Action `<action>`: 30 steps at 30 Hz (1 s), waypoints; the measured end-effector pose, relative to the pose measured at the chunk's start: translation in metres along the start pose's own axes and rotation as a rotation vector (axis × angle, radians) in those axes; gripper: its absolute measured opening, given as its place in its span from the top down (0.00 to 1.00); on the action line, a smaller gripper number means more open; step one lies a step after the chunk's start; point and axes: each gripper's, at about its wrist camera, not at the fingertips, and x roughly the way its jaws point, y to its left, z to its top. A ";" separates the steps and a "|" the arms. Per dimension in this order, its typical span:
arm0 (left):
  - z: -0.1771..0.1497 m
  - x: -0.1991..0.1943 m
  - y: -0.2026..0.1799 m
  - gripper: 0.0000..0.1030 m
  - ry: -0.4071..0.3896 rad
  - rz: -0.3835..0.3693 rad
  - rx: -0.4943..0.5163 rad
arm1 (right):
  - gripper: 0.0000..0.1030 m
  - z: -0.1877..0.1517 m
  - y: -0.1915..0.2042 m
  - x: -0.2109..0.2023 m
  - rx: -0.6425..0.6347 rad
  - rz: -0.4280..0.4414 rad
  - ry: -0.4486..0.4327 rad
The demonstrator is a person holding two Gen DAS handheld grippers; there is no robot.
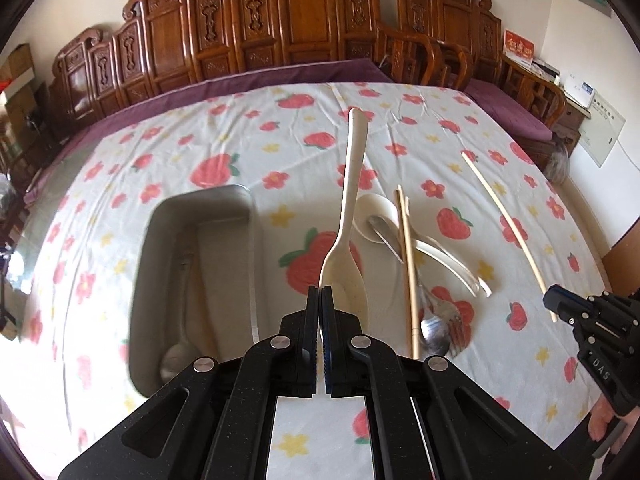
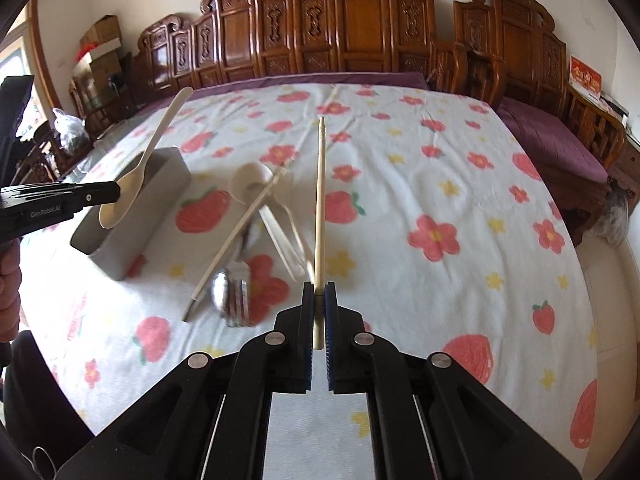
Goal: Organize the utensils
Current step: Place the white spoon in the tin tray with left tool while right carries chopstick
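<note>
A flowery cloth covers the bench (image 1: 224, 148). The left tool (image 1: 320, 300) pinches a cream spoon (image 1: 347, 216) by its bowl, just beside the metal box (image 1: 200, 264), likely to drop it in. The right tool (image 2: 319, 296) pinches one chopstick (image 2: 320, 200) above the middle, clear of the pile.

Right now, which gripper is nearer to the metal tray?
Left. The left gripper holds the cream spoon just beside the metal tray. The right gripper holds a chopstick farther away, beyond the utensil pile.
</note>
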 end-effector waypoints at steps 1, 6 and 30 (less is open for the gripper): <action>0.000 -0.003 0.004 0.99 -0.005 0.004 -0.002 | 0.94 0.001 0.004 -0.002 -0.005 0.004 -0.006; -0.003 -0.012 0.025 0.99 -0.012 0.030 -0.015 | 0.94 0.005 0.020 -0.010 -0.027 0.030 -0.025; -0.024 0.009 0.104 0.99 0.042 0.105 -0.082 | 0.94 0.017 0.096 -0.039 -0.117 0.133 -0.085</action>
